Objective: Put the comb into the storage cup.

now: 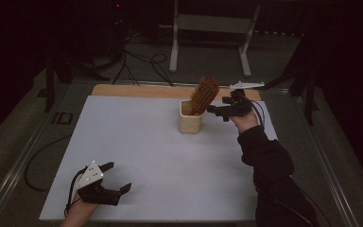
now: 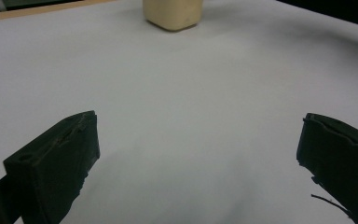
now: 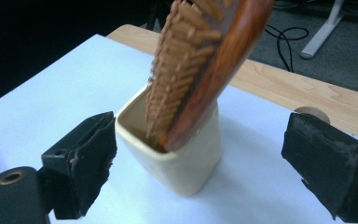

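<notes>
Right gripper view: the right gripper (image 3: 200, 154) was seen with jaws apart, nothing clamped, astride the cream cup (image 3: 182, 158) holding a leaning hairbrush (image 3: 205, 70); a nudge could tip both. Only the high view showed the left gripper (image 1: 116, 177), also spread, well apart on the white mat (image 1: 146, 156)

High view is looking down from above | left gripper view is skimming low, cup (image 2: 172, 14) far, top centre | right gripper view is sitting close to the same cup (image 3: 179, 158).
</notes>
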The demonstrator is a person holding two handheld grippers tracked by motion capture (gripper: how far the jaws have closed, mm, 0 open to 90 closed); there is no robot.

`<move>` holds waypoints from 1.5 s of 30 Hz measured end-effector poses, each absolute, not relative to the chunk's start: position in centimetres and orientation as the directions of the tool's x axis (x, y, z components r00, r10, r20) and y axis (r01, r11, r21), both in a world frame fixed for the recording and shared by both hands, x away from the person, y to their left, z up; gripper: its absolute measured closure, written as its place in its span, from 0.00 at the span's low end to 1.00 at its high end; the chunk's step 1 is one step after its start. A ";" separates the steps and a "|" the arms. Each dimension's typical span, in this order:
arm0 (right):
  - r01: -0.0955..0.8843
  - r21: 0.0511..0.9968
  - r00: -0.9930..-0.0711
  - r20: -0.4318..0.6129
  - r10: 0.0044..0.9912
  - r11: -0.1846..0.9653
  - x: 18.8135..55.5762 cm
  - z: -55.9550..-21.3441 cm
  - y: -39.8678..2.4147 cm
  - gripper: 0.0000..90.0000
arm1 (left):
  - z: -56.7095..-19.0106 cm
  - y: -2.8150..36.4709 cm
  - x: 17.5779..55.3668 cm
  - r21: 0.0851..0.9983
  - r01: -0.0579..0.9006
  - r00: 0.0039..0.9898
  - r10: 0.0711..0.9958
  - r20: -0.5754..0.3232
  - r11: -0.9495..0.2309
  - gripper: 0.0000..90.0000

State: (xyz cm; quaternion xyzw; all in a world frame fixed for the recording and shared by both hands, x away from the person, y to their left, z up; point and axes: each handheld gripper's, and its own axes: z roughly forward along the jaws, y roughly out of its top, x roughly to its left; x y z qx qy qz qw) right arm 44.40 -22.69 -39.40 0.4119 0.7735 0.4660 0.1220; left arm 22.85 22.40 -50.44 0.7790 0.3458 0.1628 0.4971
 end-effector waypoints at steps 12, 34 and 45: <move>0.476 0.835 -0.668 0.141 0.730 0.274 41.8 -40.9 -23.5 0.11 | -50.5 22.5 22.9 0.886 0.378 0.707 0.701 -0.090 -0.268 0.00; 0.478 0.828 -0.695 0.152 0.703 0.293 36.4 -46.6 -24.8 0.11 | -50.4 22.5 22.8 0.888 0.375 0.709 0.699 -0.090 -0.266 0.00; 0.460 0.819 -0.721 0.118 0.683 0.344 33.3 -48.9 -25.5 0.11 | -50.5 22.5 22.8 0.887 0.378 0.707 0.701 -0.093 -0.265 0.00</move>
